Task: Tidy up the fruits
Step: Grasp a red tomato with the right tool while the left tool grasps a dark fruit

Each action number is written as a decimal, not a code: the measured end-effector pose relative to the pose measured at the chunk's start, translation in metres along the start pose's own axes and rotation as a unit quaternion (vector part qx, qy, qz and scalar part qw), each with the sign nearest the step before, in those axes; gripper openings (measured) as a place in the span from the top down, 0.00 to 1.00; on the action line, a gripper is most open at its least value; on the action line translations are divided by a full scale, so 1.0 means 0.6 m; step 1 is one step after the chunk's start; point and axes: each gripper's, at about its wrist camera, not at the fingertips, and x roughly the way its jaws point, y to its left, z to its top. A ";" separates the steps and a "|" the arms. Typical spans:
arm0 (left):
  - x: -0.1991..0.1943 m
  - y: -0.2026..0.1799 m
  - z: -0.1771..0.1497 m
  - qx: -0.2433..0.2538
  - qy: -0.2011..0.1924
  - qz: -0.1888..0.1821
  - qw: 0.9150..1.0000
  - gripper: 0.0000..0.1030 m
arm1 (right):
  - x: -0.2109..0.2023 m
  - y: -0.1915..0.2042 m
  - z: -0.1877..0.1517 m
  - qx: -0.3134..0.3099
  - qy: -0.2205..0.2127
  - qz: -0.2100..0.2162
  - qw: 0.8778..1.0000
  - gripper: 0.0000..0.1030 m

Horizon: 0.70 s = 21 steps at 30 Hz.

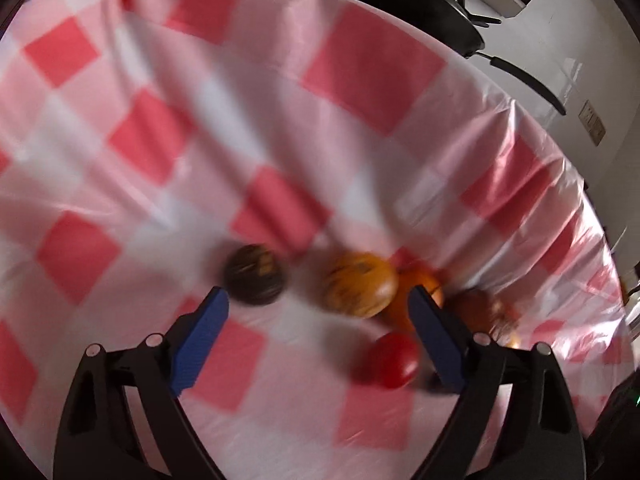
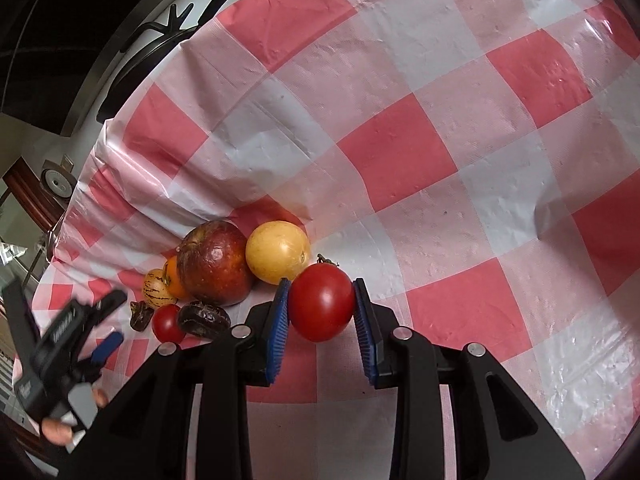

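Observation:
In the right wrist view my right gripper [image 2: 321,304] is shut on a large red tomato [image 2: 322,306], held over the checked cloth. Beside it lie a yellow round fruit [image 2: 278,252], a dark red apple [image 2: 214,262], an orange [image 2: 173,278], a striped pale melon [image 2: 157,288], a small tomato [image 2: 167,323] and two dark wrinkled fruits [image 2: 203,319]. My left gripper [image 1: 318,304] is open and empty, blurred, just above a dark fruit [image 1: 255,280], a striped yellow fruit [image 1: 360,284], an orange [image 1: 420,284] and a small tomato [image 1: 394,360]. It also shows in the right wrist view [image 2: 108,320].
A red-and-white checked cloth [image 2: 400,152] covers the table, rucked up in folds behind the fruit. A black pan with handle [image 1: 420,4] sits on the white stove past the cloth's edge.

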 end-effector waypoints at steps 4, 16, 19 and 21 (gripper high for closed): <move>0.007 -0.010 0.022 0.022 -0.020 0.030 0.999 0.12 | -0.001 -0.002 0.001 0.000 0.001 0.000 1.000 0.70; 0.069 0.045 0.048 0.033 0.056 0.111 0.992 0.18 | 0.002 0.003 0.001 -0.002 0.006 -0.006 1.000 0.69; 0.073 0.037 0.045 0.051 0.053 0.136 0.988 0.29 | 0.002 0.003 0.000 -0.002 0.007 -0.006 1.000 0.69; 0.077 0.030 0.041 0.072 0.054 0.153 0.984 0.31 | 0.003 0.003 0.000 -0.003 0.008 -0.007 1.000 0.69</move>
